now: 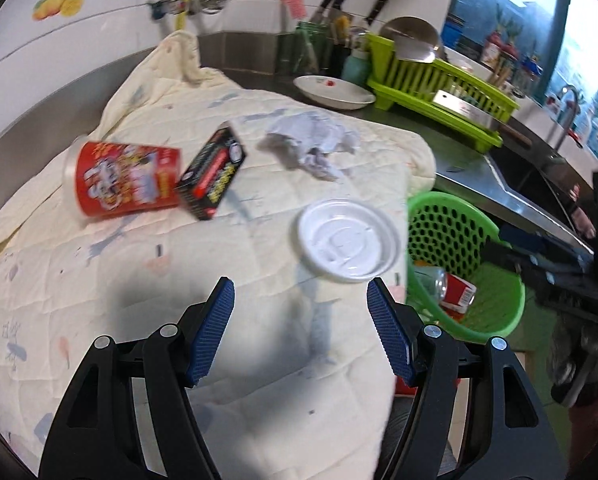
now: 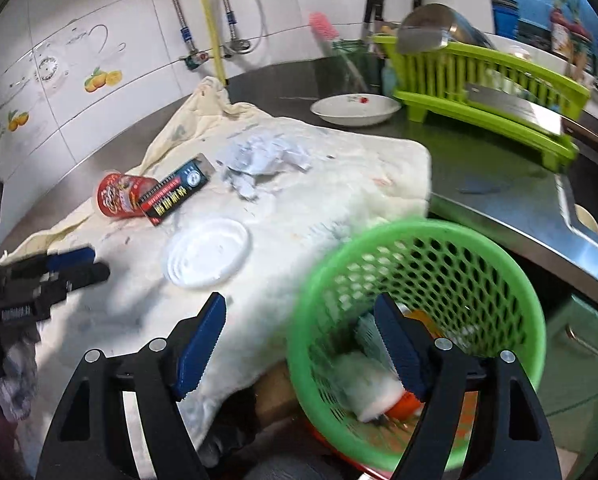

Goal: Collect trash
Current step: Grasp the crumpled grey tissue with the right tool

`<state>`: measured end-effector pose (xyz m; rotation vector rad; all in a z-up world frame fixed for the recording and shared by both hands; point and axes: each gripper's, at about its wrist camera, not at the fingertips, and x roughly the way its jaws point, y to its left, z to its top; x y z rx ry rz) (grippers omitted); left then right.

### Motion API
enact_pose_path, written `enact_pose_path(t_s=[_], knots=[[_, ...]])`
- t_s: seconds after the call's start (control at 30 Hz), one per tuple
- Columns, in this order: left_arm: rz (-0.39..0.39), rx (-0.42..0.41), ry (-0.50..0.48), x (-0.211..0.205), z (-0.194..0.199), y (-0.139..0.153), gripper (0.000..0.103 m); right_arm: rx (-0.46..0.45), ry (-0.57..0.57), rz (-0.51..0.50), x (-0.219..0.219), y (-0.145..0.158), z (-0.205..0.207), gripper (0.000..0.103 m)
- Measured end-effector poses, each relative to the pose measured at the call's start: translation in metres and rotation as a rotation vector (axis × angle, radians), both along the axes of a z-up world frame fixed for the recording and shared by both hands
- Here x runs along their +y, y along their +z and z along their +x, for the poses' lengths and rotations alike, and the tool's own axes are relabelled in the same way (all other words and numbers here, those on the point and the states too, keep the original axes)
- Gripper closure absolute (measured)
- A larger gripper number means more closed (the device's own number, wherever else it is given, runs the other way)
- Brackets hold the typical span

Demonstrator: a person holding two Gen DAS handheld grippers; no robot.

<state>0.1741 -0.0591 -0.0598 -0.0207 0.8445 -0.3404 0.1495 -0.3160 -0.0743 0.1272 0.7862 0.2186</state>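
Four loose pieces of trash lie on a cream quilted cloth spread over the steel desk: a red printed cup on its side; a black and red carton leaning against that cup's mouth end; a crumpled white paper wad farther back, apart from the carton; and a round white plastic lid lying flat near the cloth's right edge. Green perforated basket, tilted, sits just beside the cloth's right edge below the desk's lip; inside it, a crushed red and silver can, with a white and orange item seen blurred in the right wrist view. Left claw: released, blue pads spread wide, nothing between them, hovering over bare cloth with the lid just ahead of its right finger. Right claw: released, nothing gripped; its left finger hangs over the cloth's edge, its right finger over the basket's opening. Background stock on the desk: a white shallow bowl, a lime green dish rack holding a steel pot lid and a cleaver, and a jar of utensils. Wall behind is white tile with fruit decals.
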Motion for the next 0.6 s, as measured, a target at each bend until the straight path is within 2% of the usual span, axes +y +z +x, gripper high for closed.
enact_pose_path(t_s=[0.23,0.33,0.6], knots=[[-0.009,0.015,0.038,0.021,0.003,-0.007,0.035,0.005,0.033,0.016,0.030,0.007,0.063,0.021],[-0.014,0.017,0.041,0.027,0.004,-0.008,0.035,-0.004,0.057,0.003,0.047,0.013,0.095,0.013],[-0.028,0.032,0.041,0.034,0.013,-0.010,0.035,0.004,0.143,-0.021,0.074,0.020,0.179,0.010]])
